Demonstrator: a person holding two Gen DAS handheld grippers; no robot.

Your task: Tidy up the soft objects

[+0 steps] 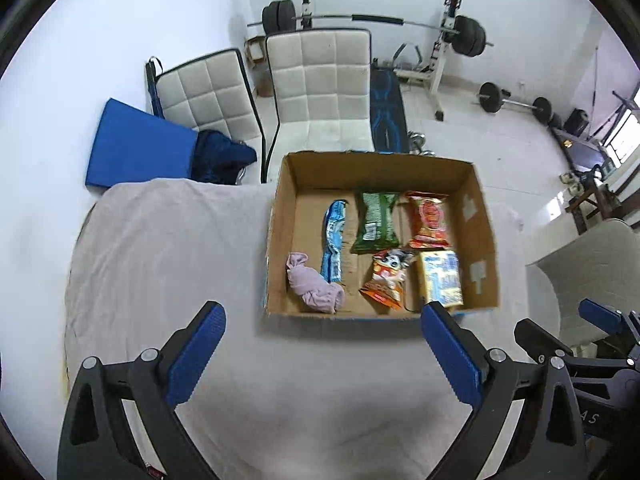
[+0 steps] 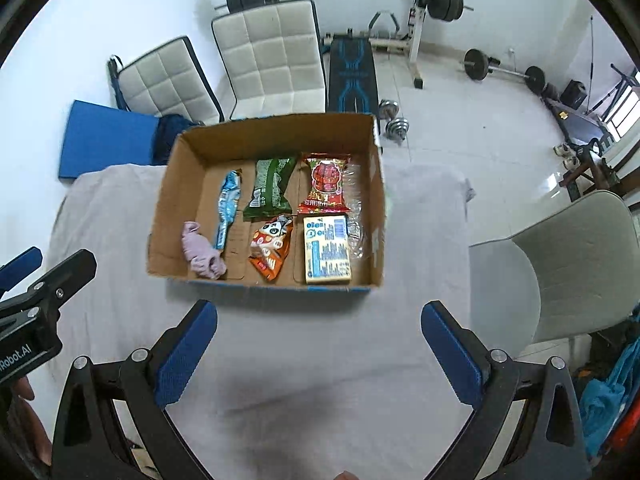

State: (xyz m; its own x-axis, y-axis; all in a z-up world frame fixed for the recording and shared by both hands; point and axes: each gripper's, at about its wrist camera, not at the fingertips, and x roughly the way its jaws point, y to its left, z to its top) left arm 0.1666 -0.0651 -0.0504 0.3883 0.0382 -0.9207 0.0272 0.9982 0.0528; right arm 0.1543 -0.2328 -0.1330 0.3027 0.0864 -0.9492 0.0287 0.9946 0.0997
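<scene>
A home gym sits behind my workspace: a barbell rack [image 1: 376, 20] against the white wall, two white quilted chairs [image 1: 320, 84] pulled close, and in front of them a table under a pale grey cloth [image 1: 168, 248]. On that cloth rests a shallow brown cardboard box [image 2: 276, 136], open at the top, and every soft thing I can see already lies inside it.

The arrangement reads as deliberate rows. Along the far side lie a long blue foil packet [image 2: 229, 204], a dark green snack bag [image 2: 270, 188] and a red-and-clear plastic snack bag [image 2: 326, 184]. Nearer me sit a crumpled lilac cloth [image 2: 202, 254], an orange cartoon-printed snack pouch [image 2: 270, 250] and a flat yellow-and-blue packet [image 2: 327, 250] lying label up. They lie flat and side by side, mostly not overlapping, which I take as the sorting largely finished (nothing loose shows on the cloth outside the box).

My left gripper [image 1: 324, 352] hovers above the bare cloth in front of the box, its blue-padded fingers spread wide and holding nothing. My right gripper [image 2: 320, 344] hangs the same way, fingers apart and empty, just short of the box's near wall. Both sit back from the box, I judge, because no item is in hand. If anything remains, I would tidy the bunched lilac cloth, which could snag on a pad.
</scene>
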